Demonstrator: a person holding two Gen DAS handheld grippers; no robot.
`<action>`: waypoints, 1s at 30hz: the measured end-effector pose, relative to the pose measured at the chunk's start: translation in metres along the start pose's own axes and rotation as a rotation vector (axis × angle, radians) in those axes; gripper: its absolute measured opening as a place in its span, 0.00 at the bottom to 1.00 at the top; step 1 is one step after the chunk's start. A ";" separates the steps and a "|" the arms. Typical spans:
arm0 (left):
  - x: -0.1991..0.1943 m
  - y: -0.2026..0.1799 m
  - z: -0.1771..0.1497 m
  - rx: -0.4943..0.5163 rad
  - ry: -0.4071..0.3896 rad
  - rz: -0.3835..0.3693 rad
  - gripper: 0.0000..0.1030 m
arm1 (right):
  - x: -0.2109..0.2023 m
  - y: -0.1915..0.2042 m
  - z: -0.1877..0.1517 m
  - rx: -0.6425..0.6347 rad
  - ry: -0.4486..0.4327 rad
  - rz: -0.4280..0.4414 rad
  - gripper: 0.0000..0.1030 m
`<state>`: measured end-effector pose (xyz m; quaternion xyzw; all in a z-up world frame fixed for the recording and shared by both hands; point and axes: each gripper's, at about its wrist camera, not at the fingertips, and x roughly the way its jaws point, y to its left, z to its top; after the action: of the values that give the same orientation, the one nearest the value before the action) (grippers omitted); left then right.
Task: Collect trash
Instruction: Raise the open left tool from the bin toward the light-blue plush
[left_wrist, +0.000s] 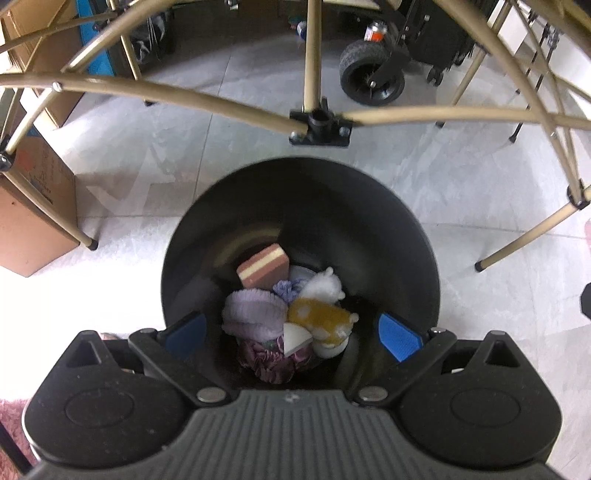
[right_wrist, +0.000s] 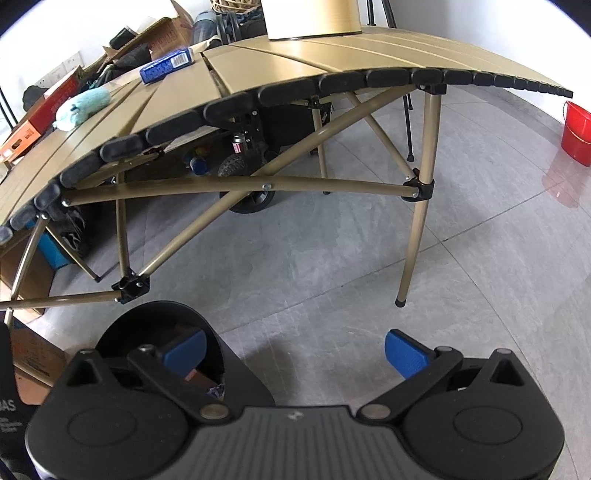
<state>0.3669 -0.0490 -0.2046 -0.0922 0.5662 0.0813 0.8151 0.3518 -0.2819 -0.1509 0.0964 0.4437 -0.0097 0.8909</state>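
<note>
1. The left gripper (left_wrist: 291, 332) hangs directly above a black round bin (left_wrist: 388, 236) on the grey tiled floor (left_wrist: 184, 155), its blue-padded fingers (left_wrist: 400, 338) spread wide with nothing between them.
2. Inside the bin lies a pile of collected trash: a pink and cream layered sponge block (left_wrist: 263, 266) leaning against the far wall, a lilac fuzzy cloth (left_wrist: 251, 314), a yellow spotted soft item (left_wrist: 319, 317), a white fluffy piece (left_wrist: 325, 286), a white wedge (left_wrist: 293, 338) and a dark purple crumpled fabric (left_wrist: 269, 363) nearest the camera.
3. The right gripper (right_wrist: 293, 349) is held low over the floor just beside the bin (right_wrist: 122, 325), jaws wide and empty.
4. The tan slatted folding worktop (right_wrist: 295, 51) stands beyond the bin.
5. On the worktop rest a light teal fuzzy cloth (right_wrist: 83, 105), a blue box (right_wrist: 166, 64) and an orange box (right_wrist: 35, 118) near the far edge.
6. A red bucket (right_wrist: 576, 131) sits on the floor well apart, off to the right.
</note>
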 end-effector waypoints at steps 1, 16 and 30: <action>-0.005 0.001 0.000 0.002 -0.017 -0.006 0.99 | -0.002 0.000 0.000 -0.001 -0.005 0.004 1.00; -0.074 0.026 -0.004 0.033 -0.251 -0.083 0.99 | -0.053 0.008 0.011 -0.022 -0.143 0.134 1.00; -0.152 0.034 -0.025 0.035 -0.596 -0.191 1.00 | -0.129 0.013 0.029 -0.066 -0.456 0.294 1.00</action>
<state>0.2838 -0.0262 -0.0726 -0.1032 0.2925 0.0179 0.9505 0.2975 -0.2836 -0.0298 0.1261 0.2129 0.1130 0.9623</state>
